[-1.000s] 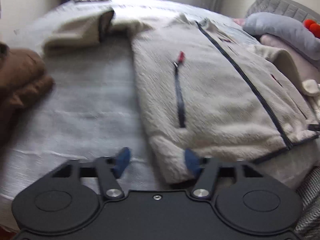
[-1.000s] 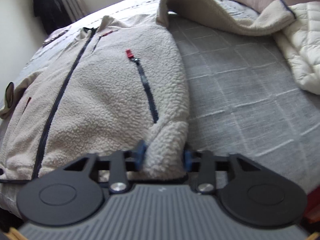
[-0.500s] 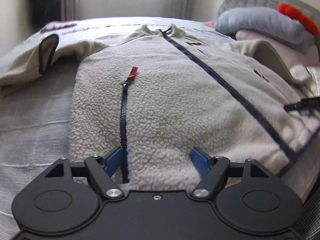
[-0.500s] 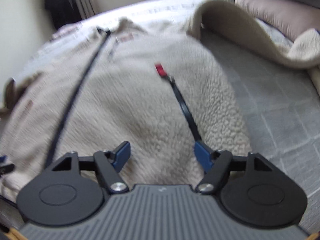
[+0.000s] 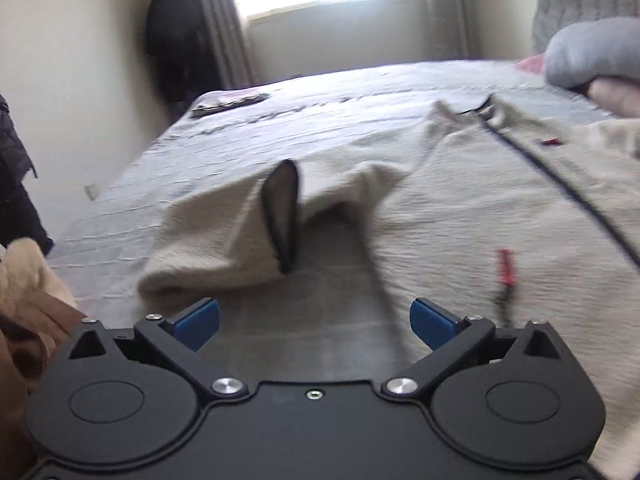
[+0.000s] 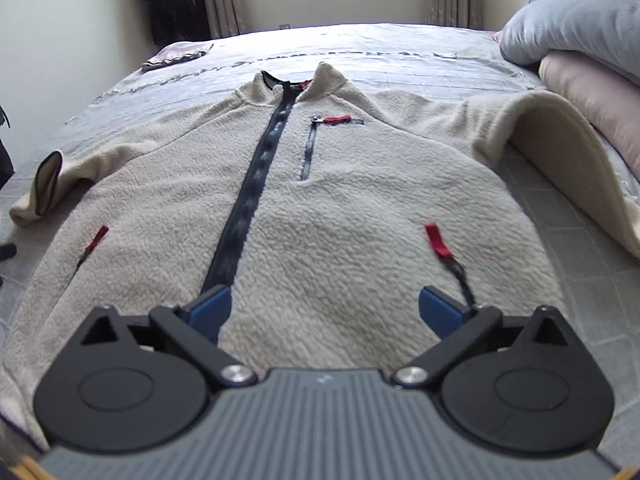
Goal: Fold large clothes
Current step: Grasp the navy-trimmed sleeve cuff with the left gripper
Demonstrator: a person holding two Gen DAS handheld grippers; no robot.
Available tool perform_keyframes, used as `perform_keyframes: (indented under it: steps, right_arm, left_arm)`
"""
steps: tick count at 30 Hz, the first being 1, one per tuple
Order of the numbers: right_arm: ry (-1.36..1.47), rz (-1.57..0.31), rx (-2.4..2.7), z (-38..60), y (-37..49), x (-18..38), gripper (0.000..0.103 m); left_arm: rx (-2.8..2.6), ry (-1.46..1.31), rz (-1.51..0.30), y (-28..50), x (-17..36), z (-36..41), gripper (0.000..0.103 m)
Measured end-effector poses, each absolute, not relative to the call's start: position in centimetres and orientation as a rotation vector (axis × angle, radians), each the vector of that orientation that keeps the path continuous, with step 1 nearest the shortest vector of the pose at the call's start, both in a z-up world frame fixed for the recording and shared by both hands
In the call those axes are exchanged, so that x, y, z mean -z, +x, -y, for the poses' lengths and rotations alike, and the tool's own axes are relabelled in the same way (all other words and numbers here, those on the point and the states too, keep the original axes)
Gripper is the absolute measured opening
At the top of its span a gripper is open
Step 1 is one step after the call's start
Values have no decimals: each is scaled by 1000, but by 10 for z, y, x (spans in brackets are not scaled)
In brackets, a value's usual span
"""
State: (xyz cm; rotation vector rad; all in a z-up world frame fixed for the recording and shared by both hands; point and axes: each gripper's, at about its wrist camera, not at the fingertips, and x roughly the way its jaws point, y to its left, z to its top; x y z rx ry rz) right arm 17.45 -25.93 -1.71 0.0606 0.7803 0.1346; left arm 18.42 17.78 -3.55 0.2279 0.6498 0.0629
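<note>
A cream fleece jacket (image 6: 340, 208) with a dark front zip and red zipper pulls lies face up, spread flat on the grey bed (image 6: 360, 40). Its left sleeve (image 5: 224, 236) lies bent on the bedspread with the dark cuff opening facing me. Its right sleeve (image 6: 560, 152) arches up toward the pillows. My left gripper (image 5: 314, 316) is open and empty, just short of the left sleeve and beside the jacket's side. My right gripper (image 6: 324, 310) is open and empty above the jacket's lower front.
Grey and pink pillows (image 6: 580, 40) are stacked at the right of the bed. Brown clothing (image 5: 28, 320) lies at the left edge. A dark coat (image 5: 180, 32) hangs in the far corner by the window. A small folded item (image 6: 176, 54) lies at the far left of the bed.
Both grippers let go of the jacket's hem and opened. The left gripper swung left toward the left sleeve. The right gripper moved to the jacket's centre.
</note>
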Motion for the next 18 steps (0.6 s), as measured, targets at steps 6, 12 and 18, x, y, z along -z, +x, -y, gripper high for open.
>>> perform_keyframes:
  steps: [6,12,18]
  right_arm:
    - [73,-843,-128,250,206,50,102]
    - [67,-845,-104,257,218,56,102]
    - [85,-859,-87,263,220,60,102]
  left_arm:
    - [-140,348,-701,252,74,-202,102]
    - [-118,248,-598,261,49,-233,49]
    - [-253,136,-444,239,-15,-292,26]
